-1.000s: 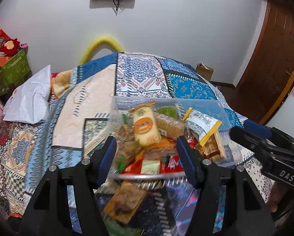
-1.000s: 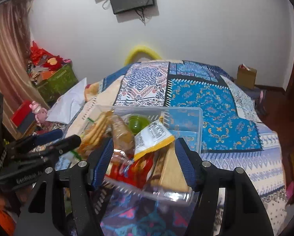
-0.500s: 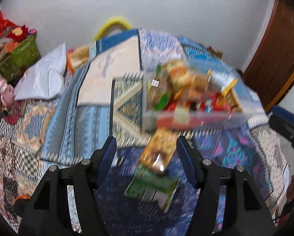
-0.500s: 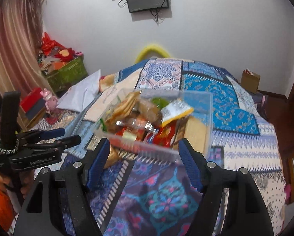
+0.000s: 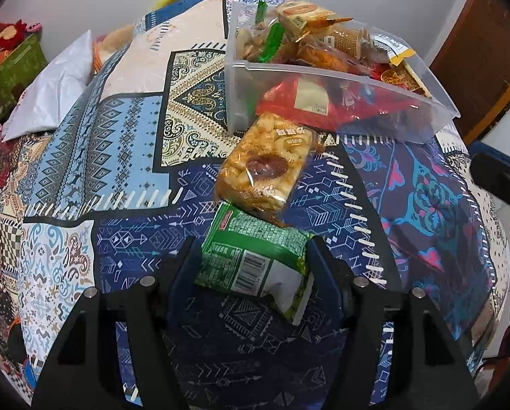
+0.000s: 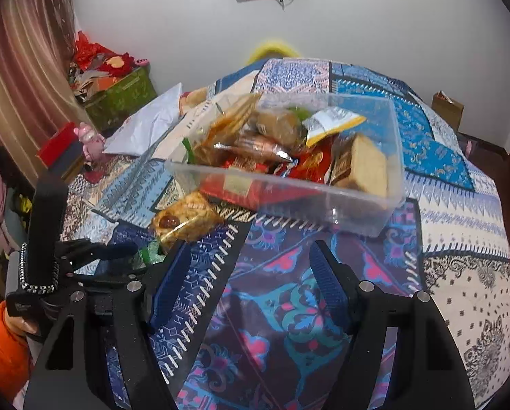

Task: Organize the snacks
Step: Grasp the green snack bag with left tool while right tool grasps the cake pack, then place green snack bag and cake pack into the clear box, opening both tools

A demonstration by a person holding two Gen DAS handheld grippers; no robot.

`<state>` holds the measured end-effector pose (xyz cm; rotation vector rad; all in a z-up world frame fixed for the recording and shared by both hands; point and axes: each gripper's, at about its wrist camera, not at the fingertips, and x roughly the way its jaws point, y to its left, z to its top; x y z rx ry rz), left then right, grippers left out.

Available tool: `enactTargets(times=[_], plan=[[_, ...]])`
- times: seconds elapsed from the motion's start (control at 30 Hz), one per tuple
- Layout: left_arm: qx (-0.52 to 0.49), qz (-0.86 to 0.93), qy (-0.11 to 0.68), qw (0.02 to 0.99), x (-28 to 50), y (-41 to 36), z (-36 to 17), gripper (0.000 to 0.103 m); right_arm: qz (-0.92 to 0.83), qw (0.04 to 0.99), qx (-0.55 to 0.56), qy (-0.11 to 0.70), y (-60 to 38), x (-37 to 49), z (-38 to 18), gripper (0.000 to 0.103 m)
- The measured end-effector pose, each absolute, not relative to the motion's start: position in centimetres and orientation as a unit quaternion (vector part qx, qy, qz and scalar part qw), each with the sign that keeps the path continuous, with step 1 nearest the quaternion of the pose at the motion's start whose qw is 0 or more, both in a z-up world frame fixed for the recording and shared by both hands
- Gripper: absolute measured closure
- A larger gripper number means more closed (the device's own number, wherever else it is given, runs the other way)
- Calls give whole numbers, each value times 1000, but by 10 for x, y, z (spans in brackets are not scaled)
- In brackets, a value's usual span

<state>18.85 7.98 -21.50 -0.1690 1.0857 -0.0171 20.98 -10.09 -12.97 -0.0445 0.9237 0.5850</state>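
The left gripper point(image 5: 252, 242) is pointing steeply down over the bed point(image 5: 135, 136). Its fingers are standing about half apart and have just been opening. The green packet point(image 5: 255, 256) is lying flat on the quilt between them, nearly filling the gap, and they do not look to be squeezing it. The right gripper point(image 6: 250, 244) is hanging over bare quilt in front of the bin point(image 5: 241, 102). Its fingers have likewise just been opening and are holding nothing.

The chief risk is probably sitting at the packet's far end. The biscuit packet point(image 5: 265, 167) is overlapping the green packet there and leaning against the bin's front wall. So lifting the green packet is likely dragging or flipping the biscuits along with it.

The wrapper is looking slick and puffy. Closing on its edges could be buckling it or letting it squirt out sideways. The soft bed is giving little to press against, so the fingertips may be snagging the quilt.

The bin is already heaped above its rim. Dropping more on top could be sending snacks sliding out.
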Motion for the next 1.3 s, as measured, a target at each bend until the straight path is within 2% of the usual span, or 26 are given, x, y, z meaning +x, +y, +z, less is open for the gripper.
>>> enactTargets(times=[0.13,0.37,0.53,0.73,1.2,1.3], plan=[[-113,-16,522,845,191,84,-224,33,281,850,-18,445,-98,209,-135,34],[-90,-23,501,861,183,76,-226,33,285,843,-26,454,-87,210,-143,34],[-97,-41,485,868,174,71,-224,50,287,840,-27,460,-78,211,-148,34],[-91,-30,464,881,153,78,-211,60,292,833,-34,469,-63,215,-154,34],[-124,32,430,894,129,162,-201,62,268,806,-7,527,14,252,-184,34],[-129,36,424,896,125,171,-201,62,246,810,12,533,20,257,-191,27]])
